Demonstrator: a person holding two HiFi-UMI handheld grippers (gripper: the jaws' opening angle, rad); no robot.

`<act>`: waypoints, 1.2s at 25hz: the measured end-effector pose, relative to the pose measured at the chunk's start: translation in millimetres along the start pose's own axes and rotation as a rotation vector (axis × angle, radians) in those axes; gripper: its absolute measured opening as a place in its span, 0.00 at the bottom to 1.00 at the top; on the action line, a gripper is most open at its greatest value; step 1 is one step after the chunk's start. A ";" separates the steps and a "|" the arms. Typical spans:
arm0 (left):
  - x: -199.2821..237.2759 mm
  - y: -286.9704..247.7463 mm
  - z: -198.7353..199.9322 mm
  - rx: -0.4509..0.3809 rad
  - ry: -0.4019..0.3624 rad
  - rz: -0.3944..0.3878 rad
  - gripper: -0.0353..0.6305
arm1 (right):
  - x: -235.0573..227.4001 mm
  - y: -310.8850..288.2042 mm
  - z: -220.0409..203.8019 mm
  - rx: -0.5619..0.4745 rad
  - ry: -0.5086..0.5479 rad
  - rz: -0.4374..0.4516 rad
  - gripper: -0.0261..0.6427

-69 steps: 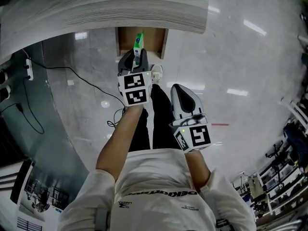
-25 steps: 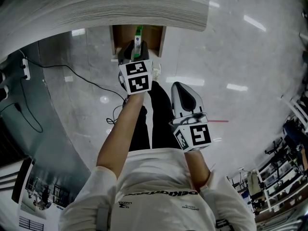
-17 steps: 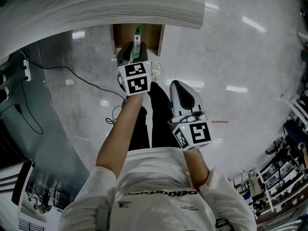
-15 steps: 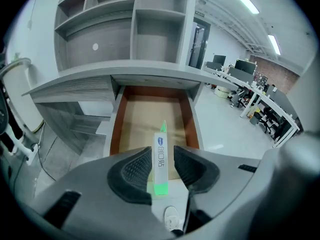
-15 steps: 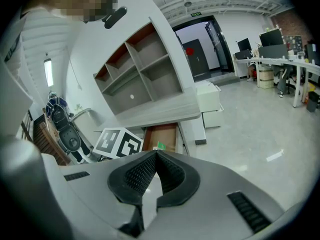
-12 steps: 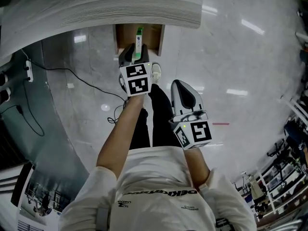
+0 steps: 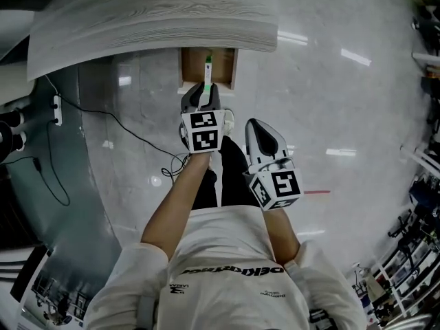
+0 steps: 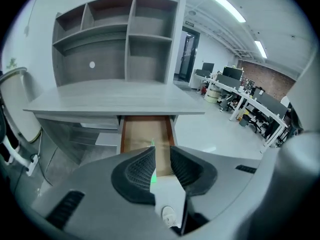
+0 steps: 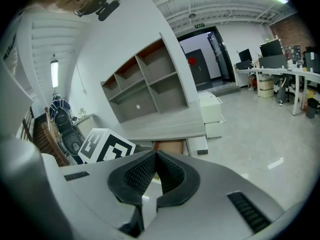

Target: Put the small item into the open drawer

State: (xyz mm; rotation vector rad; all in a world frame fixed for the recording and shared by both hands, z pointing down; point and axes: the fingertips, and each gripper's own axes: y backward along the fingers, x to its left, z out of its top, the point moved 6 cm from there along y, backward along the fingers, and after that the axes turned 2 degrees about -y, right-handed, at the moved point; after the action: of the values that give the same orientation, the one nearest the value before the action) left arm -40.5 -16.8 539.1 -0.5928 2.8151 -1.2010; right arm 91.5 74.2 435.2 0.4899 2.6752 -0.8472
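The small item, a thin white stick with a green end, lies lengthwise in the open wooden drawer under the grey desk. My left gripper hangs above the drawer's front edge. Its jaws have just been closing, and they stand apart with nothing pressed between the pads. Through the gap of the left gripper the drawer shows with the item's green tip in it. My right gripper hovers lower right over the floor with its tips together. In its own view the right gripper holds nothing.
An open shelf unit stands on the desk. A black cable and a power strip lie on the glossy floor at the left. The person's shoe is just below the drawer.
Both grippers have risen, and the desk and drawer look smaller and further below them. The item stays in the drawer, with the left gripper drawn back from it.
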 end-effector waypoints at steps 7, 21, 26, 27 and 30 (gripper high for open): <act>-8.5 65.4 22.0 -0.041 -0.017 -0.029 0.18 | 34.4 29.8 23.2 -0.035 0.021 0.007 0.08; -12.5 183.4 72.6 -0.188 -0.055 -0.058 0.09 | 87.3 74.8 89.1 -0.125 0.105 0.039 0.08; -21.2 220.3 92.0 -0.247 -0.092 -0.109 0.08 | 102.0 95.2 105.0 -0.150 0.115 0.041 0.08; -23.4 226.7 96.4 -0.258 -0.102 -0.121 0.08 | 104.8 98.6 108.7 -0.155 0.118 0.041 0.08; -27.8 246.6 107.3 -0.288 -0.117 -0.145 0.08 | 112.6 108.2 117.6 -0.167 0.126 0.039 0.08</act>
State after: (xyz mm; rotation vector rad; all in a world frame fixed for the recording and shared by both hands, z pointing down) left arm -79.0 74.4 287.5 -0.8633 2.9063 -0.7490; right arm 53.8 113.2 247.4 0.5696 2.8101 -0.5939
